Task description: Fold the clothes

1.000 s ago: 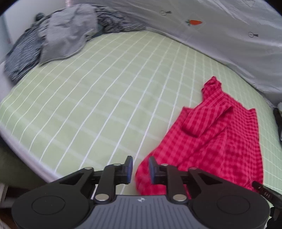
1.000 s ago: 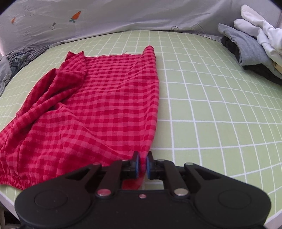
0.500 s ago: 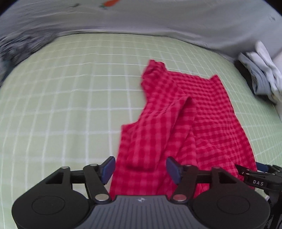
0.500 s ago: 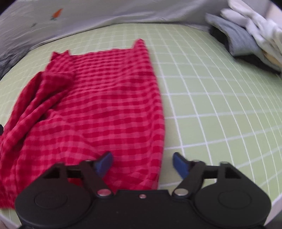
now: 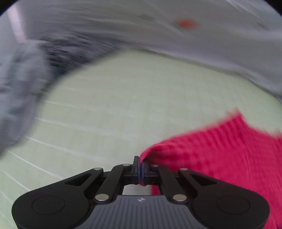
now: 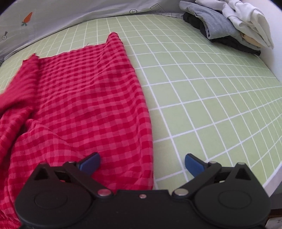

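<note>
The garment (image 6: 84, 105) lies on the bed (image 6: 202, 98), ahead and left of the right gripper's (image 6: 141, 163) fingers (image 6: 193, 163). A clothes stack (image 6: 227, 26) sits far ahead, to their right. Another clothes heap (image 5: 26, 84) lies ahead-left of the left gripper's (image 5: 140, 170) fingers.

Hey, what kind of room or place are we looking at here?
Most likely a bedroom. The surface looks like a bed with a green grid-patterned sheet. A grey carrot-print quilt lies bunched along its far side, a stack of clothes sits at one corner, and a red checked garment is spread out.

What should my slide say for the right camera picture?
Open right gripper hovers over the red checked cloth on the green bed.
</note>
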Available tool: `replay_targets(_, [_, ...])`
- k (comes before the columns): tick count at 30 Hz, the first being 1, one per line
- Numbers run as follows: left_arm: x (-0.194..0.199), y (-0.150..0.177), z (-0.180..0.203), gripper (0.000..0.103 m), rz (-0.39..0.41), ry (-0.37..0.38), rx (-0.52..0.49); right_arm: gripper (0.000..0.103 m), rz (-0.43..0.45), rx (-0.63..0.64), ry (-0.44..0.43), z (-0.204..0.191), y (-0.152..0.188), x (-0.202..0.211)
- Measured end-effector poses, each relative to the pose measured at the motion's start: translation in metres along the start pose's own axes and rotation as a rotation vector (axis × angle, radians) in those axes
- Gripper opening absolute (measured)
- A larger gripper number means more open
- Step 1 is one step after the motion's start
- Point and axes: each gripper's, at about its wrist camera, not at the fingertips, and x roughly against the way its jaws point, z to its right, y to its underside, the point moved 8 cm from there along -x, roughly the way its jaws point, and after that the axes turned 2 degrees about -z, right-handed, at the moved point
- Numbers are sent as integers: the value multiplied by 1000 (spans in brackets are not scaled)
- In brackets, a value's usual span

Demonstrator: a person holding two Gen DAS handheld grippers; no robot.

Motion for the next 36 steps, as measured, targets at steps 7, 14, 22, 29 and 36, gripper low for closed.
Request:
replay_targets(7, [-2,-7,-82,26,-16,-112,193,103,5,6,6,2,-1,0])
replay_targets(14, [31,56,-68,61,-88,-71,176,103,4,-19,-29,7,-1,-3])
replay_targets(22, [60,143,-24,66,-200,-20,52,80,43,32,-93,2,7,9])
replay_targets(29, [76,192,-4,72,-230,-114,-110,24,87,156,-159,-2,15,24])
replay_targets(36, [87,208,-7,78,-239,-152,-80,24,95,201,-190,4,25,31])
